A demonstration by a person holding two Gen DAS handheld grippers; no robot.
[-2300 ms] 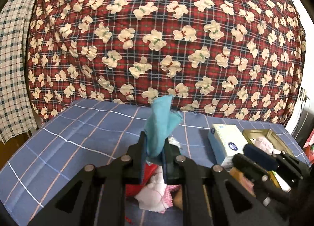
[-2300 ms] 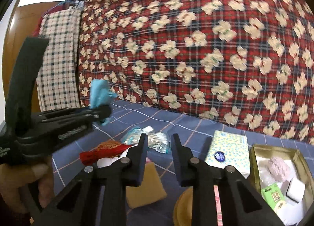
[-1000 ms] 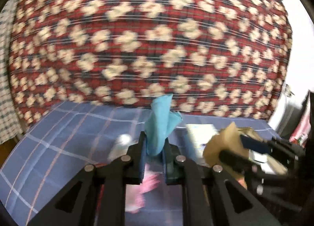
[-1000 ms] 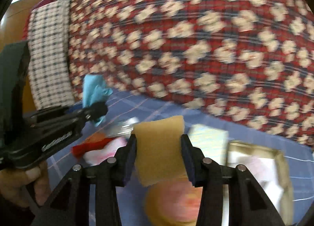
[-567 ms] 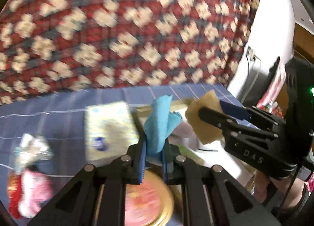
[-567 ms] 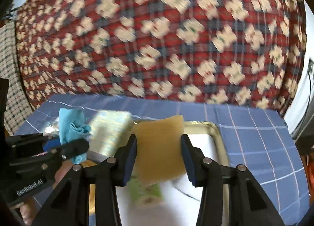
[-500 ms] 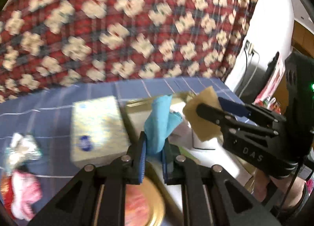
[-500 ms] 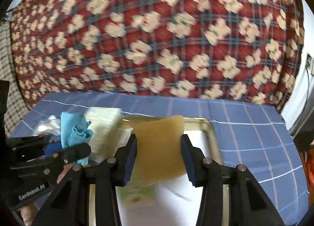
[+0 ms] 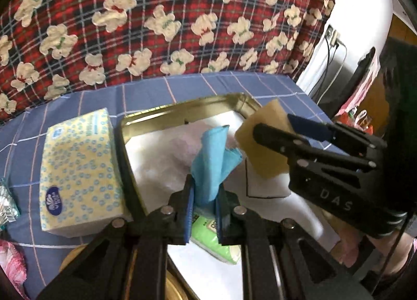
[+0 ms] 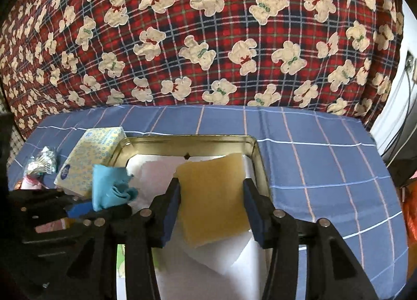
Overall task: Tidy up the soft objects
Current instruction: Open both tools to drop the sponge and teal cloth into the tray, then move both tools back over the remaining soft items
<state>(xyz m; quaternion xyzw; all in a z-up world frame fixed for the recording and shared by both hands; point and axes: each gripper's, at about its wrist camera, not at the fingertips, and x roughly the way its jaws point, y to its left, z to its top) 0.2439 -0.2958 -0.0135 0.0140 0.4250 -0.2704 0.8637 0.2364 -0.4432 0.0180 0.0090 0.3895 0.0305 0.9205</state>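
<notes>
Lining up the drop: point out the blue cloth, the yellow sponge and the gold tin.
blue cloth [image 9: 212, 159]: left wrist view, its bunched middle above the jaws.
yellow sponge [image 10: 212, 193]: right wrist view, centre of its flat face.
gold tin [image 10: 187, 143]: right wrist view, its far wall.

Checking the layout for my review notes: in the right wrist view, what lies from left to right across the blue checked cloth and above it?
Foil wrapper → tissue pack → blue cloth in the left hand-held gripper → yellow sponge between the opening jaws of the right hand-held gripper, over the gold tin.
</notes>
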